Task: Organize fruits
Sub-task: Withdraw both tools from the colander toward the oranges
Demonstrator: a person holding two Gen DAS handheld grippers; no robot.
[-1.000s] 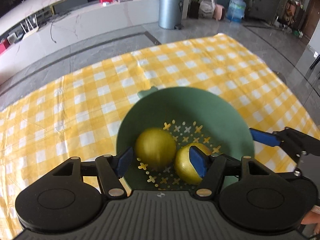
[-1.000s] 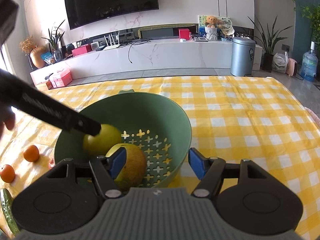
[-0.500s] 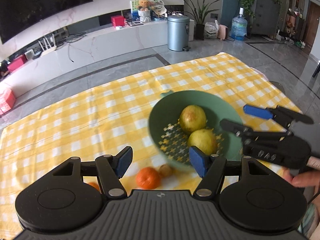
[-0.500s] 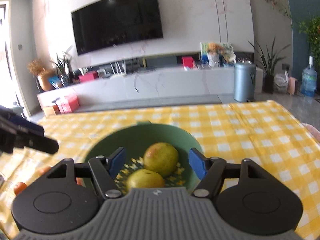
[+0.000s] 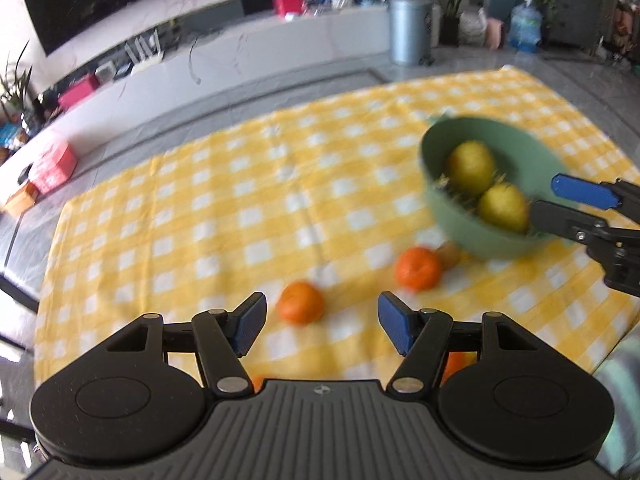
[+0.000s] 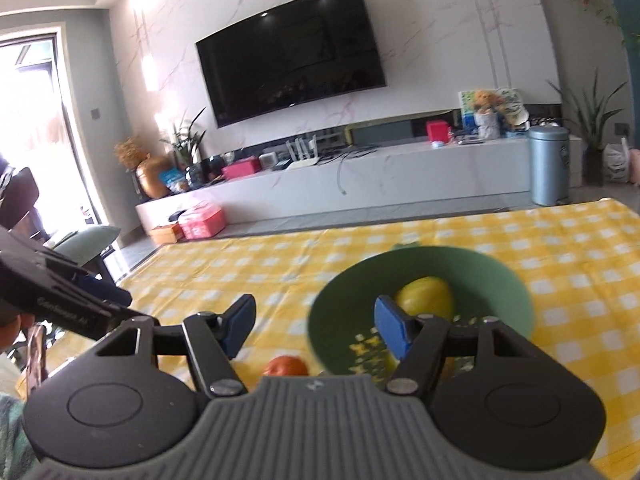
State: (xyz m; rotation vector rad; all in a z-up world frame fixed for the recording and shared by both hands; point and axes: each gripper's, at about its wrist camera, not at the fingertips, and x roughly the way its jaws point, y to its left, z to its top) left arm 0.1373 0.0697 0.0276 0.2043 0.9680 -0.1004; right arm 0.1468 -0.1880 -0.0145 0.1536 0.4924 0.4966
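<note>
Left hand-held gripper [image 5: 322, 328] hangs wide open and empty above the near orange [image 5: 300, 303]; the right hand-held gripper [image 6: 316, 328], also open, holds nothing. Two pears sit in the green bowl [image 5: 468, 232] far right. A fast descent could knock the round orange rolling across the desk [image 5: 200, 220].

Left gripper [image 5: 322, 326]: jaws spread wide, blue fingertip pads [image 5: 250, 326] well apart, nothing held between them; it is held low and near. Right gripper [image 6: 314, 326]: jaws likewise spread, nothing gripped. In the left wrist view the right gripper [image 5: 560, 204] enters from the right edge, its fingers pointing left, one blue pad facing up. Both views are motion-blurred.
</note>
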